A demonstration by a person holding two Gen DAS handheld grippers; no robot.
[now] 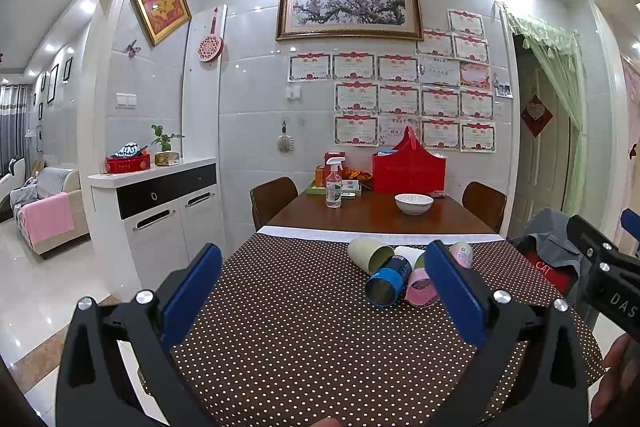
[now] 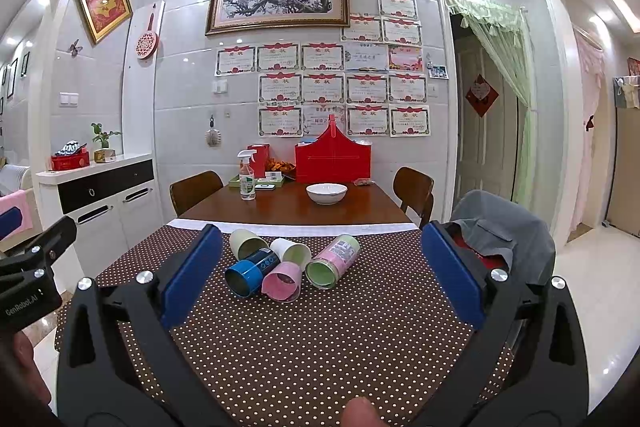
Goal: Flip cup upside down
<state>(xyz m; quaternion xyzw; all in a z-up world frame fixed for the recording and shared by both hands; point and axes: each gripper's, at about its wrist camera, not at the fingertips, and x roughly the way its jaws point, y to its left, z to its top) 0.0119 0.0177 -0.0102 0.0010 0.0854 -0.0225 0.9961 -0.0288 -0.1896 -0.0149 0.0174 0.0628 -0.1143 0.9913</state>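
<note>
Several cups lie on their sides in a cluster on the brown polka-dot tablecloth [image 2: 320, 339]: a pale green cup [image 2: 245, 243], a blue cup [image 2: 250, 273], a white cup [image 2: 292, 251], a pink cup [image 2: 282, 283] and a pink-and-green cup [image 2: 332, 261]. In the left wrist view the blue cup [image 1: 388, 283], the pale green cup [image 1: 370, 254] and the pink cup [image 1: 420, 287] show. My left gripper [image 1: 322, 291] is open and empty, short of the cups. My right gripper [image 2: 322, 275] is open and empty, with the cluster seen between its fingers, farther away.
Beyond the cloth, the wooden table [image 2: 296, 207] holds a white bowl [image 2: 326, 193], a spray bottle [image 2: 247, 177], a green tray [image 2: 256, 181] and a red basket [image 2: 332, 163]. A chair with a grey garment [image 2: 504, 227] stands at the right; wooden chairs flank the table.
</note>
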